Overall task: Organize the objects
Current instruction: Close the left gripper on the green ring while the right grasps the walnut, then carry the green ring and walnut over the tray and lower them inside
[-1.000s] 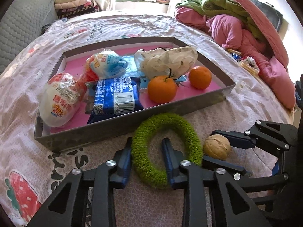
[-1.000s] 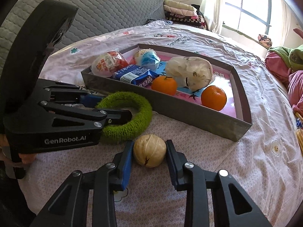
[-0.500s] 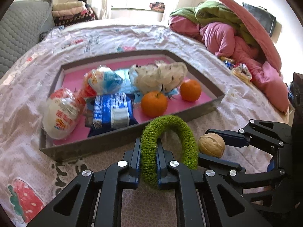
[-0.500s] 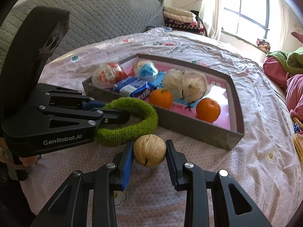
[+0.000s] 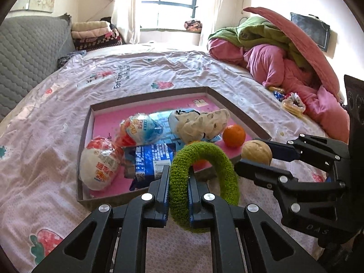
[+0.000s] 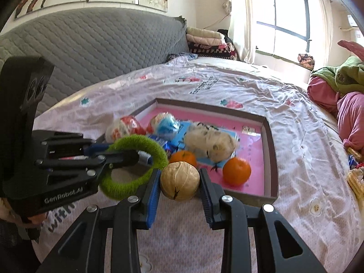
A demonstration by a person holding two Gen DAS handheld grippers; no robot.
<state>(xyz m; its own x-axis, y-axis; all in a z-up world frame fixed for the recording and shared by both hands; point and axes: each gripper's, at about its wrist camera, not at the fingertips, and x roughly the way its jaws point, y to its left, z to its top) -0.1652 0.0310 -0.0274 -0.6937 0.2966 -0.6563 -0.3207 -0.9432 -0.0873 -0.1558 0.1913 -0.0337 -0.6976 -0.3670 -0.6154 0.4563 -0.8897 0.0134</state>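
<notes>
Here the tray [image 5: 241, 113] lies straight ahead of both tongs, filling the middle of each frame, its near wall just beyond the carried things. The left gripper [image 5: 178, 195], at lower centre of its view, is pinching the green ring [image 5: 204, 152], which stands on edge with its opening facing the camera. The right gripper [image 6: 179, 188], at lower centre of its own view, is clamped on the walnut [image 6: 179, 180]. Both point forward and look lifted off the bedsheet [image 5: 45, 170]; neither seems clearly nearer the tray.
</notes>
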